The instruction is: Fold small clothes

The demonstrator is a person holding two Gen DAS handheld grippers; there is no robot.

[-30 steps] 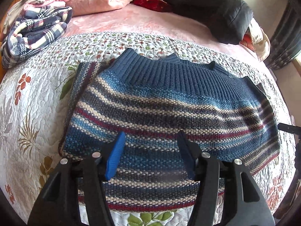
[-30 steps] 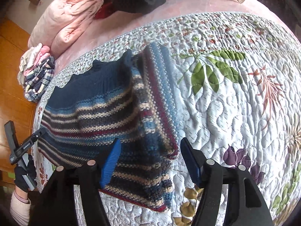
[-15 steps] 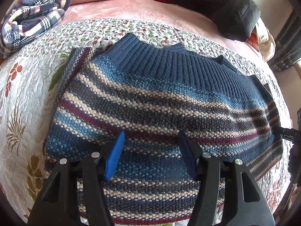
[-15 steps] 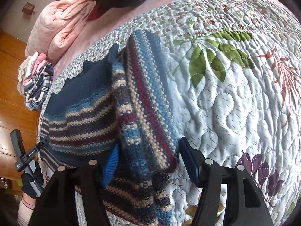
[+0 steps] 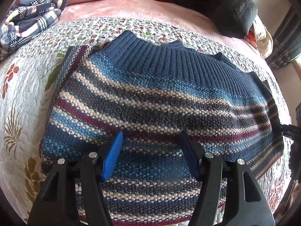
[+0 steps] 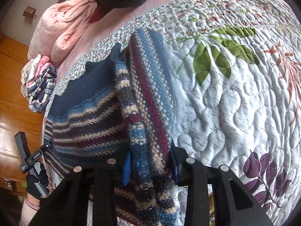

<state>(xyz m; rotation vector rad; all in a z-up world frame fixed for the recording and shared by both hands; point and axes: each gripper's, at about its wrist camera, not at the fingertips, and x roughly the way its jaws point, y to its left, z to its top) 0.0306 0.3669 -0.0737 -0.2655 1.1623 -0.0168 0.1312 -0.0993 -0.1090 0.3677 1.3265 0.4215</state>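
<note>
The striped knit sweater (image 5: 154,101) lies flat on the floral quilt (image 6: 235,103) — right tool (image 6: 150,164) pinching its folded sleeve (image 6: 148,98), left tool (image 5: 150,150) (jaws apart) hovering above.

Bright daylight from the upper right (mild glare there), sharp centres, heavy fisheye bending, dark vignetted corners.

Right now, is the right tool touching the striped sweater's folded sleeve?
Touching. The right wrist view shows the right tool with both blue pads pressed against the sleeve of the sweater, knit filling the space between them with no gap.
</note>
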